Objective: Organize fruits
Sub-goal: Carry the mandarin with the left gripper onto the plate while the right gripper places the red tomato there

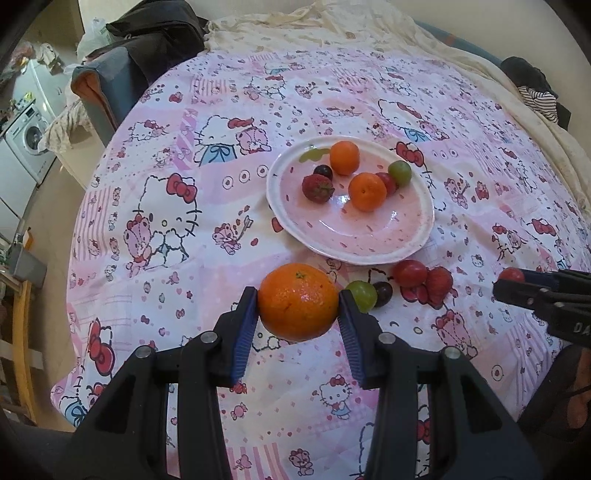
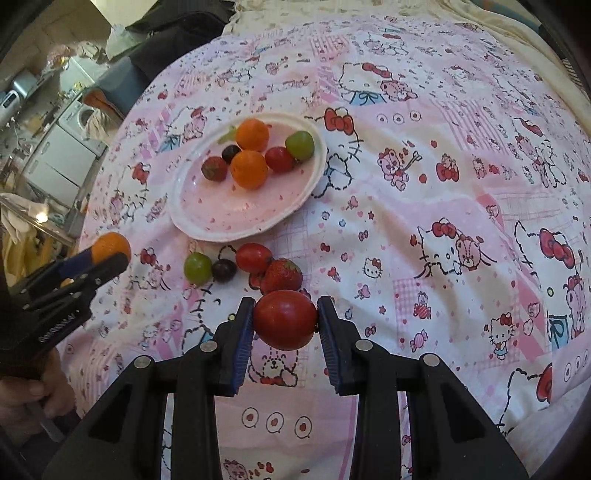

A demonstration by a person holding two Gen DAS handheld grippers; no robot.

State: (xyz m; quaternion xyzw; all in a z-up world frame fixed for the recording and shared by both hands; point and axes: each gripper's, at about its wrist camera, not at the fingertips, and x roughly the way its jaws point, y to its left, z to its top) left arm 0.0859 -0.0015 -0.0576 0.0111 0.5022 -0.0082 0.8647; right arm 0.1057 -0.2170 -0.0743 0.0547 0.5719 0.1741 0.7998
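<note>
My left gripper (image 1: 298, 308) is shut on an orange tangerine (image 1: 297, 301), held above the patterned cloth just in front of the pink plate (image 1: 369, 240). My right gripper (image 2: 285, 320) is shut on a red tomato (image 2: 285, 319), lifted off the cloth. On the plate lie two tangerines (image 1: 344, 157), a strawberry (image 1: 317, 188), a dark grape (image 1: 323, 171), a red tomato (image 1: 388, 182) and a green grape (image 1: 399, 172). Loose on the cloth near the plate lie a green grape (image 2: 197, 267), a dark grape (image 2: 223, 269), a red tomato (image 2: 254, 257) and a strawberry (image 2: 282, 276).
A pink cartoon-cat cloth (image 1: 184, 221) covers the round surface, with a cream sheet (image 1: 332, 26) behind it. A dark chair with clothes (image 1: 140, 48) stands at the far left edge. White washing machines (image 1: 26, 136) sit beyond. A hand (image 2: 26, 398) grips the left tool.
</note>
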